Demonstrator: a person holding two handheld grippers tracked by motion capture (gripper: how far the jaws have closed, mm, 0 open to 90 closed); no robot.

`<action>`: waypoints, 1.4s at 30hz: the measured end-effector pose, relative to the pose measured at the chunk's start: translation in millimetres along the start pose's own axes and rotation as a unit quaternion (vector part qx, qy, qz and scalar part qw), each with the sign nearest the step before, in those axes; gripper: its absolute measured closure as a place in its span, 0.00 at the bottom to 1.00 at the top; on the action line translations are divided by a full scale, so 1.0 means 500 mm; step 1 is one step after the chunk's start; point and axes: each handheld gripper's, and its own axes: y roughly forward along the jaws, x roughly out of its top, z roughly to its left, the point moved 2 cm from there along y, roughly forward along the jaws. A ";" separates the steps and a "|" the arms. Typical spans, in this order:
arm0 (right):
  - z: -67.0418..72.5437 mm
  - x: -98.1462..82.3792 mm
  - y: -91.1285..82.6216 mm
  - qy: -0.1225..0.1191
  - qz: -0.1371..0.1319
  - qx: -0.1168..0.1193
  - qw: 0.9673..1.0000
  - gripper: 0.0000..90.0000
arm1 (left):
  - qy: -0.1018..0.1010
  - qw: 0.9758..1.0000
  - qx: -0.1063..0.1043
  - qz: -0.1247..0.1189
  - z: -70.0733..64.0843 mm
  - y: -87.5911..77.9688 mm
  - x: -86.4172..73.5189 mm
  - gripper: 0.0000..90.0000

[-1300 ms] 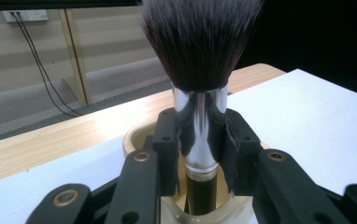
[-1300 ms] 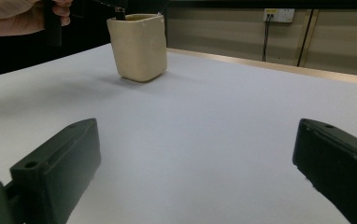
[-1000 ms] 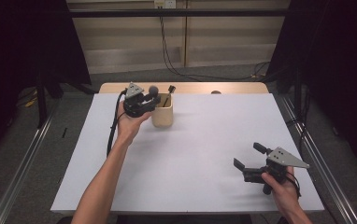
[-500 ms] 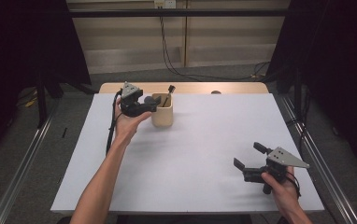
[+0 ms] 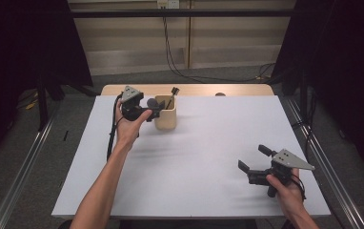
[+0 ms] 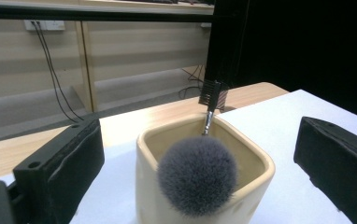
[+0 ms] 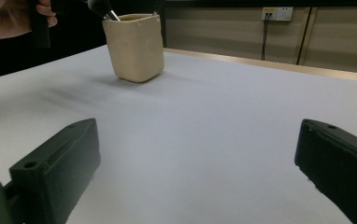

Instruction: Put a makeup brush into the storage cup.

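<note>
Left gripper (image 5: 152, 108): fingers (image 6: 60, 163) spread wide, having just been opening; nothing pinched. In the left gripper view the grey powder brush (image 6: 197, 175) head sits between them, free of both pads, resting against the near rim of the cream cup (image 6: 253, 186); behind it a small black comb-like brush (image 6: 212, 95) stands up from the cup's far side on a thin metal stem. Compared with the frame a second ago, the left gripper then covered the brush head right at the cup's rim; it is now drawn back slightly to the left of the cup, and the brush stands in the cup on its own. The cup itself has not shifted: it sits at the far left part of the white surface (image 5: 208, 157), just right of the left hand (image 5: 127, 128). A black cable (image 5: 111, 136) hangs from that gripper down along the surface. Right gripper (image 5: 255, 161): fingers (image 7: 60, 165) spread apart with bare surface between them, held low at the near right corner, well apart from the cup; its place matches the earlier frames. The right gripper view looks across the surface to the cup (image 7: 132, 45) far off, brush handles leaning out of it, with the left hand beside it. A wooden strip (image 5: 237, 90) borders the far edge of the surface.
</note>
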 end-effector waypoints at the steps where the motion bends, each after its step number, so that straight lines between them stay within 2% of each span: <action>1: -0.001 0.000 0.000 0.002 -0.001 -0.002 1.000 0.00 | 0.001 1.000 0.000 -0.002 0.000 -0.003 0.002 0.02; 3: -0.003 0.001 0.001 0.001 -0.002 -0.001 1.000 0.00 | 0.000 1.000 -0.008 -0.007 -0.001 -0.008 0.005 0.02; 5: -0.002 0.001 0.001 0.001 0.000 -0.001 1.000 0.00 | 0.009 1.000 -0.005 -0.005 -0.003 -0.015 0.010 0.02; 9: -0.002 0.001 -0.001 -0.001 -0.001 0.000 1.000 0.00 | 0.007 1.000 -0.004 -0.003 -0.006 -0.024 0.012 0.02; 14: 0.001 0.003 -0.006 -0.001 -0.002 -0.004 1.000 0.00 | 0.019 1.000 0.003 0.006 -0.010 -0.039 0.013 0.02; 22: 0.004 0.004 -0.004 -0.004 0.001 -0.006 1.000 0.00 | 0.015 1.000 -0.008 -0.003 -0.028 -0.067 0.026 0.02; 24: 0.003 0.004 -0.006 -0.002 -0.001 -0.008 1.000 0.00 | 0.023 1.000 -0.006 -0.004 -0.035 -0.074 0.026 0.02; 28: 0.001 0.004 -0.009 -0.002 -0.002 -0.008 1.000 0.00 | 0.029 1.000 -0.005 -0.007 -0.041 -0.089 0.024 0.03; 34: 0.002 0.005 -0.013 -0.001 -0.003 -0.008 1.000 0.00 | 0.026 1.000 -0.013 -0.007 -0.042 -0.114 0.012 0.03; 42: 0.002 0.004 -0.014 -0.001 -0.002 -0.011 1.000 0.00 | 0.024 1.000 0.000 -0.001 -0.030 -0.149 -0.014 0.03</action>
